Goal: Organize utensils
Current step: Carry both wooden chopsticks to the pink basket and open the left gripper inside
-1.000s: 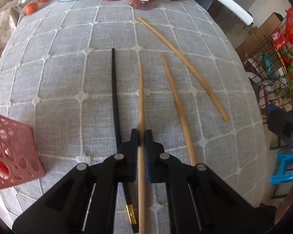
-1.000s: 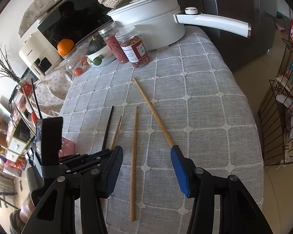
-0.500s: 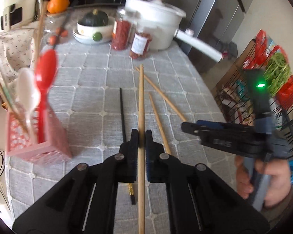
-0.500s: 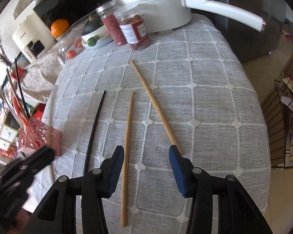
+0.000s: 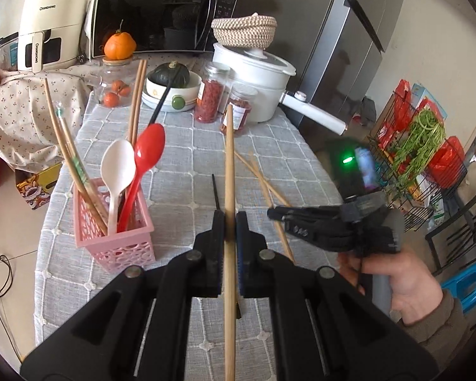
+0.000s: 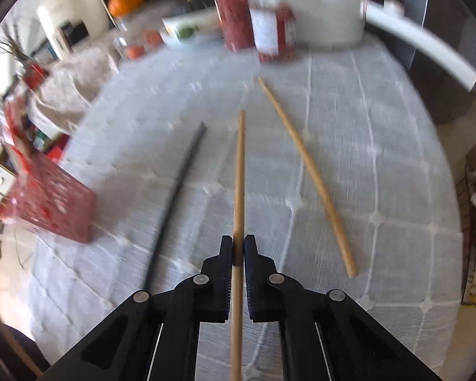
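Observation:
My left gripper (image 5: 229,219) is shut on a wooden chopstick (image 5: 228,158), held up above the grey tablecloth and pointing away. Left of it stands a pink basket (image 5: 117,247) with a red spoon (image 5: 149,149), a white spoon (image 5: 117,165) and several chopsticks. A black chopstick (image 5: 215,190) lies below. My right gripper (image 6: 238,247) sits low over the cloth, its jaws closing on a second wooden chopstick (image 6: 239,174), pads pressing its sides. Another wooden chopstick (image 6: 307,171) lies to its right, the black chopstick (image 6: 177,197) to its left.
A white pot (image 5: 254,76) with a long handle, two red jars (image 5: 212,95) and a bowl with a squash (image 5: 171,89) line the table's far edge. A wire rack (image 5: 412,158) stands off the right side. A hand (image 5: 406,282) holds the right gripper.
My left gripper rose and tilted up with its chopstick, bringing the basket into view. My right gripper dropped toward the table and shut on the middle wooden chopstick.

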{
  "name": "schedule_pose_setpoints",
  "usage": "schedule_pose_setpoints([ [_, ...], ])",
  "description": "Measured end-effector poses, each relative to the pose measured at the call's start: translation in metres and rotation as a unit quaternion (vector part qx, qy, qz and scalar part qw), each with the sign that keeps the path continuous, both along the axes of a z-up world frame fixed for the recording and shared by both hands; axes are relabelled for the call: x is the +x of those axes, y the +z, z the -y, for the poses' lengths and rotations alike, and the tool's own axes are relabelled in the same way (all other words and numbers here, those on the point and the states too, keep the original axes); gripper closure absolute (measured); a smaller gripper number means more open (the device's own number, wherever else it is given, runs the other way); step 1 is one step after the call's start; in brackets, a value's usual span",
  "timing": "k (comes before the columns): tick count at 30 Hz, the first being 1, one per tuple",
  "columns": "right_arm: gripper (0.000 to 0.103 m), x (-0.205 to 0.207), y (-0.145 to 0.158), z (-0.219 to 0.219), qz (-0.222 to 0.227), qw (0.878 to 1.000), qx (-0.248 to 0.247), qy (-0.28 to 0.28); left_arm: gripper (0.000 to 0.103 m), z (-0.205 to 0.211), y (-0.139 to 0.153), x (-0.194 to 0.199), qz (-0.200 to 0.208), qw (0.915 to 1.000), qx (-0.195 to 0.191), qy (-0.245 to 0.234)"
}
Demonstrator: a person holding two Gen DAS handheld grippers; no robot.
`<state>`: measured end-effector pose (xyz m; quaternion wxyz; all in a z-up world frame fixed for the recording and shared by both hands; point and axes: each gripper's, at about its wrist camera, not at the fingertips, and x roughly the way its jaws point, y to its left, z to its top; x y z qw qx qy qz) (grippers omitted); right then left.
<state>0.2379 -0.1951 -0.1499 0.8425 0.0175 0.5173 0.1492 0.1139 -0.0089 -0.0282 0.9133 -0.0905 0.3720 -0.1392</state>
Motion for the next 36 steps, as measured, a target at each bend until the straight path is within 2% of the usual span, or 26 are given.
schedule_pose_setpoints([
  [2, 0.096, -0.009, 0.028, 0.003, 0.048, 0.999, 0.025, 0.005, 0.095, -0.002, 0.003, -0.003, 0.008, 1.0000, -0.001, -0.002],
  [5, 0.096, -0.019, 0.047, 0.012, 0.078, 0.996, 0.050, -0.004, 0.095, -0.004, 0.004, -0.004, 0.012, 0.9999, -0.003, -0.001],
  [15, 0.096, -0.028, 0.052, 0.007, 0.103, 0.992, 0.071, -0.003, 0.095, -0.013, 0.008, -0.005, 0.025, 0.9995, -0.019, 0.002],
  [17, 0.096, -0.033, 0.059, 0.008, 0.124, 0.989, 0.082, -0.005, 0.095, -0.019, 0.014, -0.006, 0.039, 0.9989, -0.026, 0.006],
  [19, 0.096, -0.043, 0.072, 0.008, 0.167, 0.982, 0.089, -0.004, 0.095, -0.030, 0.023, -0.007, 0.065, 0.9971, -0.036, 0.017],
  [21, 0.096, -0.061, 0.091, 0.005, 0.231, 0.969, 0.090, 0.002, 0.095, -0.046, 0.035, -0.008, 0.104, 0.9924, -0.052, 0.038],
  [23, 0.096, -0.083, 0.113, 0.001, 0.301, 0.949, 0.098, 0.012, 0.095, -0.065, 0.044, -0.008, 0.145, 0.9850, -0.059, 0.072],
  [25, 0.096, -0.096, 0.124, -0.003, 0.331, 0.936, 0.116, 0.019, 0.095, -0.081, 0.047, -0.005, 0.169, 0.9776, -0.071, 0.103],
  [28, 0.096, -0.105, 0.129, -0.006, 0.349, 0.928, 0.129, 0.020, 0.095, -0.106, 0.044, 0.003, 0.193, 0.9644, -0.096, 0.152],
  [30, 0.096, -0.109, 0.130, -0.010, 0.366, 0.923, 0.114, 0.018, 0.095, -0.113, 0.038, 0.008, 0.210, 0.9578, -0.103, 0.167],
  [32, 0.096, -0.115, 0.132, -0.019, 0.390, 0.917, 0.083, 0.023, 0.095, -0.114, 0.035, 0.010, 0.233, 0.9506, -0.102, 0.178],
  [36, 0.096, -0.119, 0.130, -0.025, 0.390, 0.916, 0.081, 0.036, 0.095, -0.117, 0.026, 0.016, 0.250, 0.9427, -0.088, 0.203],
])
